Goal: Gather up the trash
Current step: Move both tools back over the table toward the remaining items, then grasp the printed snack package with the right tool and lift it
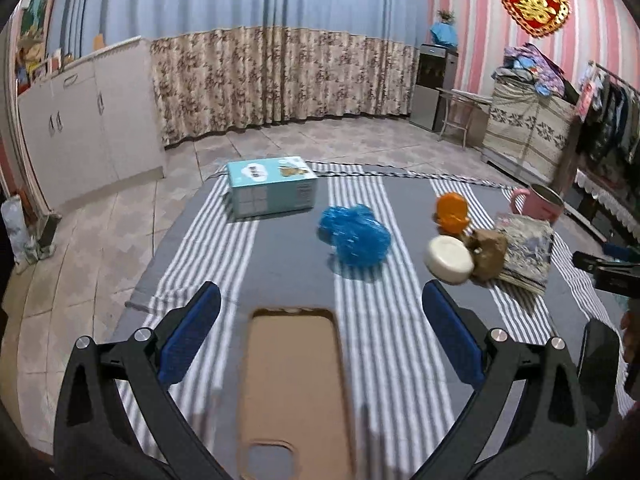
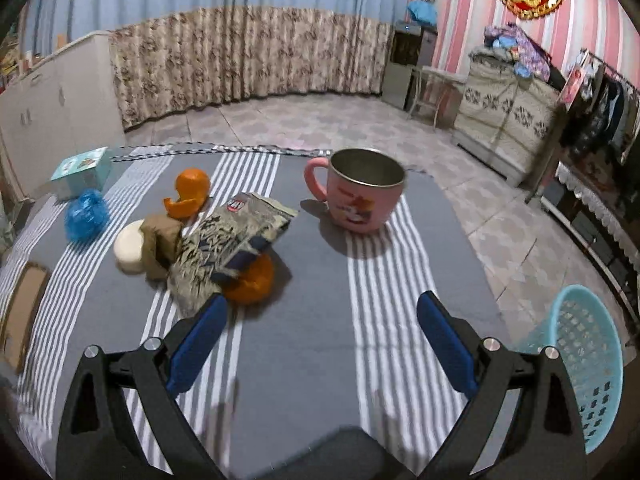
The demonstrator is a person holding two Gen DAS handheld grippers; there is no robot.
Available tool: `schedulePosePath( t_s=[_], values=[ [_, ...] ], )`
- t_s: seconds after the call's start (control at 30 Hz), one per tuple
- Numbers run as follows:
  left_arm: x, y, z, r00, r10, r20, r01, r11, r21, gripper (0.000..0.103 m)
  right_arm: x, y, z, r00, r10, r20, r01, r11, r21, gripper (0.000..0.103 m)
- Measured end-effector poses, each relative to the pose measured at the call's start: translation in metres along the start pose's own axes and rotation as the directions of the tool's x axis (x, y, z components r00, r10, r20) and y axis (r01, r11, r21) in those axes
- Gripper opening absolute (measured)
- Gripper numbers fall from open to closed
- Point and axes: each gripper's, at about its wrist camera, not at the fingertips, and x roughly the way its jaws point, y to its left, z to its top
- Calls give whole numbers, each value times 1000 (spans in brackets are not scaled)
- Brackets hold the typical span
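A crumpled blue plastic bag (image 1: 355, 236) (image 2: 86, 215) lies mid-table. Orange peel pieces (image 1: 452, 213) (image 2: 191, 194) (image 2: 252, 280), a brown paper wad (image 1: 489, 251) (image 2: 160, 245), a white round lid (image 1: 449, 259) (image 2: 129, 249) and a printed snack packet (image 1: 525, 252) (image 2: 236, 236) lie clustered. My left gripper (image 1: 320, 304) is open and empty above a brown phone case (image 1: 294, 392) (image 2: 22, 316). My right gripper (image 2: 322, 308) is open and empty, its left finger near the packet and peel.
A pink mug (image 2: 362, 194) (image 1: 538, 203) and a teal box (image 1: 272, 186) (image 2: 82, 172) stand on the striped tablecloth (image 2: 300, 360). A light blue mesh basket (image 2: 582, 364) sits off the table's right edge. Cabinets, curtains and a clothes rack line the room.
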Motion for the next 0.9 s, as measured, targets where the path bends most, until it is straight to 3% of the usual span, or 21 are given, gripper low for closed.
schedulePosePath(
  t_s=[0.17, 0.33, 0.37, 0.47, 0.6, 0.7, 0.9],
  values=[
    [9, 16, 7, 999, 49, -4, -49, 998, 27, 97, 32, 12, 21, 999, 21, -37, -20, 999, 30, 94],
    [18, 31, 9, 999, 46, -20, -46, 999, -7, 97, 60, 30, 32, 996, 22, -88, -23, 1000, -5, 92],
    [19, 33, 9, 999, 48, -17, -48, 999, -13, 97, 62, 31, 33, 996, 21, -87, -22, 1000, -8, 86],
    [21, 36, 9, 997, 74, -4, -74, 997, -19, 97, 62, 39, 35, 994, 59, -92, -62, 998, -29, 44],
    [22, 32, 13, 998, 69, 5, -69, 997, -26, 97, 52, 43, 34, 995, 83, -57, -86, 995, -56, 17],
    [22, 26, 17, 998, 58, 10, -58, 998, -28, 97, 39, 39, 36, 993, 114, -16, -115, 992, -49, 8],
    [21, 3, 24, 1000, 23, 17, -23, 1000, -7, 97, 3, 23, 38, 984, 164, 63, -163, 986, -25, 5]
  ],
)
